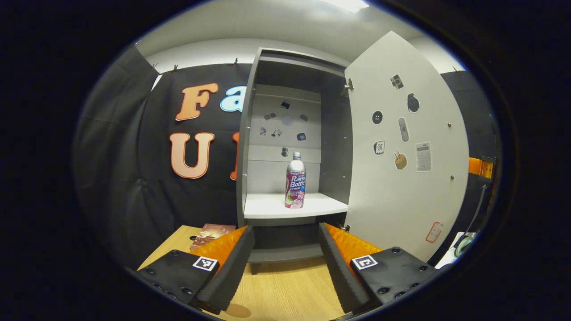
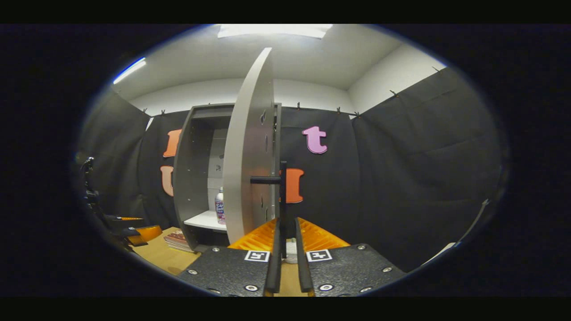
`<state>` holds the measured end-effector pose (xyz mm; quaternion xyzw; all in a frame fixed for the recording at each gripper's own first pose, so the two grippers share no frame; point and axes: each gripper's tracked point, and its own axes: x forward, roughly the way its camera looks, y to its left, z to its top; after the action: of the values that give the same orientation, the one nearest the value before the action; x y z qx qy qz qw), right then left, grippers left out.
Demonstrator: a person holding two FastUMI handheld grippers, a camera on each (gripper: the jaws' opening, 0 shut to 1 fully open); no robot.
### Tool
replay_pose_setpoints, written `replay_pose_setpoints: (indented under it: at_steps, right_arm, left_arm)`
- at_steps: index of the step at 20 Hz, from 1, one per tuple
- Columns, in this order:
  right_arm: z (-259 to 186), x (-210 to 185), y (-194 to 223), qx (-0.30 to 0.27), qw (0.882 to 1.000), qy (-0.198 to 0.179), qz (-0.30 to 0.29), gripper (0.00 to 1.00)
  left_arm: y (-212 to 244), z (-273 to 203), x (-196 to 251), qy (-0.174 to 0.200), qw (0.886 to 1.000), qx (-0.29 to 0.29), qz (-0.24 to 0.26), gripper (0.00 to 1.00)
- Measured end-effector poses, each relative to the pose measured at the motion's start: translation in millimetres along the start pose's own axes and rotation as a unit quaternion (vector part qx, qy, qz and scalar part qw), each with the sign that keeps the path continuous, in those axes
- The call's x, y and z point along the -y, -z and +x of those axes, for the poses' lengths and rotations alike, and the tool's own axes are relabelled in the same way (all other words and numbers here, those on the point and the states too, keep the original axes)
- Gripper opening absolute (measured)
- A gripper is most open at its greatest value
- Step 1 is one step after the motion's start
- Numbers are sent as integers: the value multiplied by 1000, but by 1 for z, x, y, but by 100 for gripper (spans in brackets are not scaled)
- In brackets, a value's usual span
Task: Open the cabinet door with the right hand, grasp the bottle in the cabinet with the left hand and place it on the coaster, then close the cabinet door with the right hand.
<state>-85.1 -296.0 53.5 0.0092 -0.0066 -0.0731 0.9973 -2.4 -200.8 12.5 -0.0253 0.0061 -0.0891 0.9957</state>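
Our left gripper (image 1: 285, 263) is wide open and empty, fingers spread over the table (image 1: 285, 294), aimed at the cabinet (image 1: 292, 133). Our right gripper (image 2: 287, 263) is nearly closed; the door handle (image 2: 282, 196) runs down between its fingers, but we cannot tell if both press on it. The door (image 1: 401, 147) stands swung open, so step one looks done and the grasp is in hand. Next move: push the left gripper forward and up to shelf height, straddle the bottle (image 1: 295, 180), then close. The bottle stands upright on the shelf (image 1: 272, 207), near its front edge, right of centre. Nothing else sits on that shelf. Books (image 1: 209, 234) lie at the table's far left edge beside the cabinet. Coaster not made out.
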Motion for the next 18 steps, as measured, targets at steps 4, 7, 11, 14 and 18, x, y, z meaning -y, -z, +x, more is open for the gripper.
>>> replay_pose_setpoints:
  at_steps: [4,7,11,14,18]
  right_arm:
    - [-2,13,1,-8,1000,2,3,46]
    - [-8,17,-1,-6,1000,12,-1,49]
    - [-22,34,-6,2,998,56,-32,51]
    - [-32,41,-8,0,995,78,-59,52]
    - [-57,21,-11,1,995,76,-62,54]
  left_arm:
    - [4,0,5,4,1000,-3,3,94]
    - [5,4,7,4,1000,-5,-2,92]
    - [5,4,5,-1,1000,-4,-5,94]
    - [4,5,6,1,1000,-3,-8,92]
    - [1,0,11,0,1000,3,-3,95]
